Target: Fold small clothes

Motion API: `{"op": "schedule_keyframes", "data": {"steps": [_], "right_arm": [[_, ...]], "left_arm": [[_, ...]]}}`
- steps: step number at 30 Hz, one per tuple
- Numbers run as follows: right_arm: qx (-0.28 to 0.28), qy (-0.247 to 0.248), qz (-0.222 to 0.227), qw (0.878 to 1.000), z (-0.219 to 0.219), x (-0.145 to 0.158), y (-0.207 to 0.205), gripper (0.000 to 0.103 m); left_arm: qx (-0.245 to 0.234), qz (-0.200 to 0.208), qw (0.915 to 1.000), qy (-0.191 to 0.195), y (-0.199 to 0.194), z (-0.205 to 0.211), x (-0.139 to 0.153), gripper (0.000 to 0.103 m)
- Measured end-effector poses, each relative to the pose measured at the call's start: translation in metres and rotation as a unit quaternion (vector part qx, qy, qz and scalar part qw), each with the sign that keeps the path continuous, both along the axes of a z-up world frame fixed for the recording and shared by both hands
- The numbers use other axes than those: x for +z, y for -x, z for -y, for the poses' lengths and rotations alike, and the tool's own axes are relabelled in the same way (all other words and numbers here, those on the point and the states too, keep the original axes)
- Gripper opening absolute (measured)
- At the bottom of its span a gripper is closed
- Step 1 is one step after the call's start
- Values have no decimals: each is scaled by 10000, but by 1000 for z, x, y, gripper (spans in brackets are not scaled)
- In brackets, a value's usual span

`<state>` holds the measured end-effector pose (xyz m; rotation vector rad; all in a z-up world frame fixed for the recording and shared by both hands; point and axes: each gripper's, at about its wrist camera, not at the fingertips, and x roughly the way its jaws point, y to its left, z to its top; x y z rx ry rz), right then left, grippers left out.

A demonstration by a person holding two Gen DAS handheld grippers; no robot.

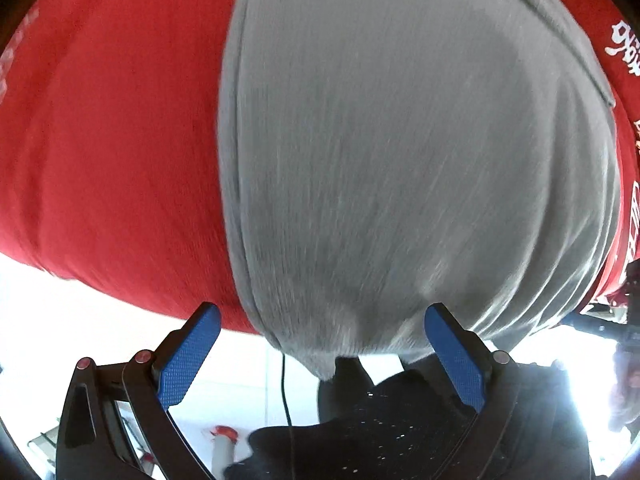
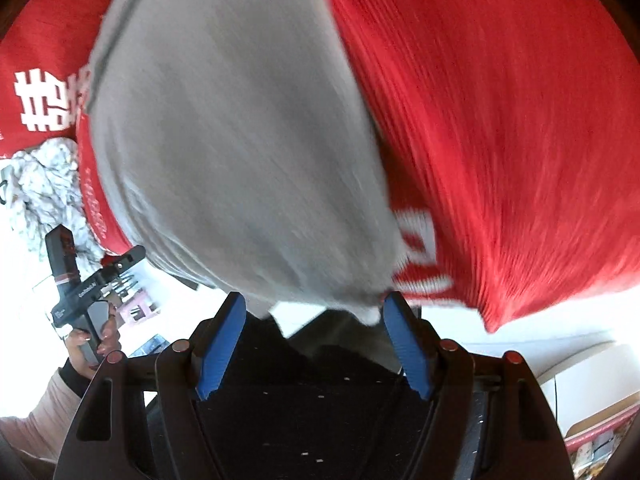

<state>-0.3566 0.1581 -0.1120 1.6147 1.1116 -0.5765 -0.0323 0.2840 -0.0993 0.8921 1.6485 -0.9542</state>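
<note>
Both claws are standing wide with nothing between the pads: the left claw, the right claw. Just beyond their tips, the grey garment is lying on a red cloth, its near corners hanging over the edge. It looks soft, light and limp; those corners seem the best hold.

We see a surface covered by a red cloth with white printed characters on it; the surface beneath the cloth is hidden, so we cannot tell what kind it is. A grey garment lies flat directly on the red cloth, and its near end hangs over the cloth's front edge. In the right wrist view, a crumpled white patterned fabric rests at the left margin of the red cloth, well apart from the grey garment's hanging end.
</note>
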Motion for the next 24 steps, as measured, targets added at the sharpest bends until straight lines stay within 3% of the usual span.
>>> {"op": "schedule_keyframes", "data": {"steps": [3,10,12,14,15,17,24], "right_arm": [[-69,29,-56,10000,-11,-15,3,75],[-503,28,262,9984,-31,-30,4,73],[-666,-13,337,9972,-34,-32,7,57],[-787,-28,338,9963,-38,-30,9,25],[-811,-16,384,9960,-41,-27,11,17],[-832,58,474,9954,-47,-18,16,12],[-1346,218,1528,9788,-47,33,25,12]], "left_arm": [[108,-201,9997,-14,5,-14,-17,102],[576,-720,9957,48,4,-39,-32,101],[514,-833,9951,107,10,-40,-33,85],[484,-892,9947,181,19,-39,-28,67],[445,-928,9944,244,23,-40,-24,59],[316,-1095,9929,343,29,-45,-15,12],[245,-1573,9812,1093,7,-40,49,12]]}}
